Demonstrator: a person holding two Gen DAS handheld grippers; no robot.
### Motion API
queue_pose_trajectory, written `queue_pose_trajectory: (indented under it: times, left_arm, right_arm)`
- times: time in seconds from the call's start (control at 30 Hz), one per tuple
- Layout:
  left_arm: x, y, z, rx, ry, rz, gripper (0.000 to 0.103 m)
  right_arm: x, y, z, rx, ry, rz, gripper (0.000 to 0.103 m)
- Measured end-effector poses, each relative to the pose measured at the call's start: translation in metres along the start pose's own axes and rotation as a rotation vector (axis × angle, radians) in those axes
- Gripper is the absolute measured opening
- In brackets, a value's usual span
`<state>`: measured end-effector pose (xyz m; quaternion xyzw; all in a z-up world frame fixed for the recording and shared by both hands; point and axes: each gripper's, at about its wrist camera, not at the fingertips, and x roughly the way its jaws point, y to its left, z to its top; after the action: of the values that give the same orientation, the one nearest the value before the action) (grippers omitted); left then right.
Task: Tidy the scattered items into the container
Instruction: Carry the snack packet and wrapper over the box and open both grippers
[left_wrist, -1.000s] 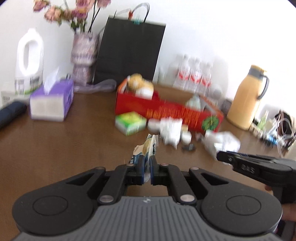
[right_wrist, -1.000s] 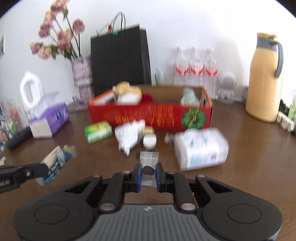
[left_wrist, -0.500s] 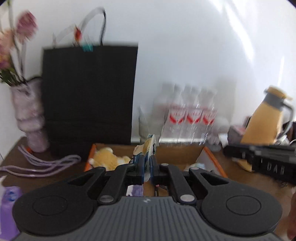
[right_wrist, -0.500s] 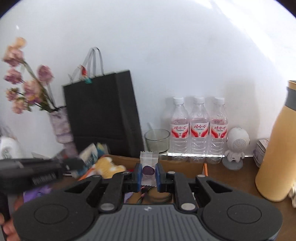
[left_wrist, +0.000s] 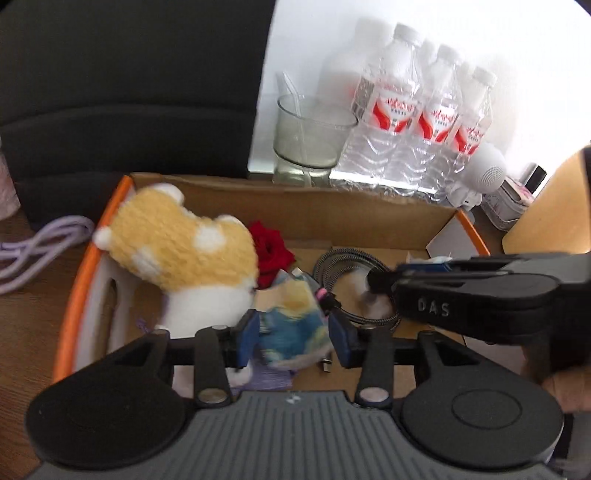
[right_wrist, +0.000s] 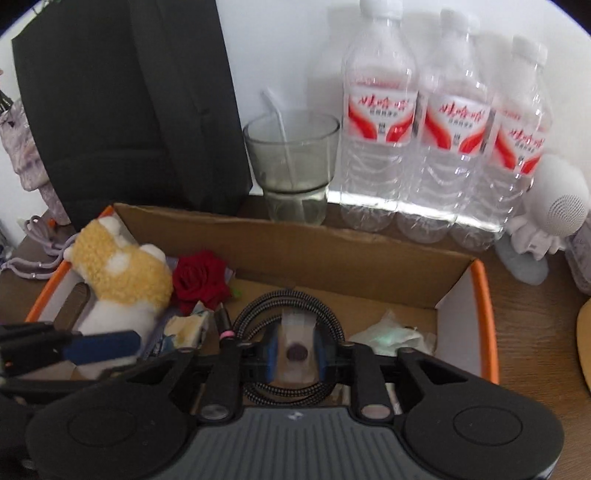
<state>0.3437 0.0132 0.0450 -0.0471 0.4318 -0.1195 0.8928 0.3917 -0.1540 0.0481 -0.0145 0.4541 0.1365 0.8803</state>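
Nearest in the left wrist view, the left gripper (left_wrist: 293, 338) has its fingers spread apart, with a blurred blue-and-yellow packet (left_wrist: 295, 321) lying loose between them over the cardboard box (left_wrist: 369, 210); whether either finger touches it cannot be told. In the right wrist view, the right gripper (right_wrist: 295, 352) has its fingers parted to either side of a small clear sachet (right_wrist: 297, 349) with a dark round centre, and contact is uncertain because of blur. The sachet sits above a coiled braided cable (right_wrist: 284, 314) on the box floor. To the right of the cable lies a crumpled clear wrapper (right_wrist: 391, 336). At the left end of the box a yellow-and-white plush toy (right_wrist: 118, 273) leans against the orange-edged wall, just beside a red rose (right_wrist: 201, 278). Behind the box, on the wooden worktop (right_wrist: 535, 332), stand a glass tumbler (right_wrist: 291, 166) holding a straw, three water bottles (right_wrist: 443, 129) in a row, and a small white figure (right_wrist: 546, 218). A black paper bag (right_wrist: 129, 103) rises at the left rear.
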Motion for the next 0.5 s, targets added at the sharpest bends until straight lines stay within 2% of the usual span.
queue_pose_trajectory:
  times: [0.03,0.1,0.17,0.23,0.27,0.4,0.5]
  left_arm:
    - [-0.006,0.003,0.001,0.008,-0.006,0.005,0.046]
    - [-0.019,0.006,0.006,0.014,-0.013,0.055,0.056]
    - [-0.029,0.009,0.007,0.007,-0.011,0.107,0.059]
    - [-0.036,0.014,0.008,-0.017,0.013,0.123,0.071]
    - [-0.037,0.015,0.008,-0.033,0.032,0.128,0.081]
    - [-0.045,0.019,0.005,-0.064,0.114,0.18,0.085]
    - [-0.062,0.024,-0.002,-0.07,0.116,0.224,0.089]
  right_arm:
    - [-0.002,-0.003,0.001,0.02,0.001,0.011,0.04]
    - [-0.011,-0.008,0.002,0.05,-0.014,0.032,0.043]
    - [-0.022,-0.013,0.003,0.092,-0.014,0.059,0.047]
    - [-0.036,-0.017,0.005,0.125,-0.012,0.072,0.049]
    - [-0.044,-0.017,0.004,0.125,-0.017,0.063,0.051]
    - [-0.072,-0.017,-0.002,0.109,0.005,-0.016,0.061]
    - [-0.095,-0.023,-0.011,0.114,0.041,-0.07,0.076]
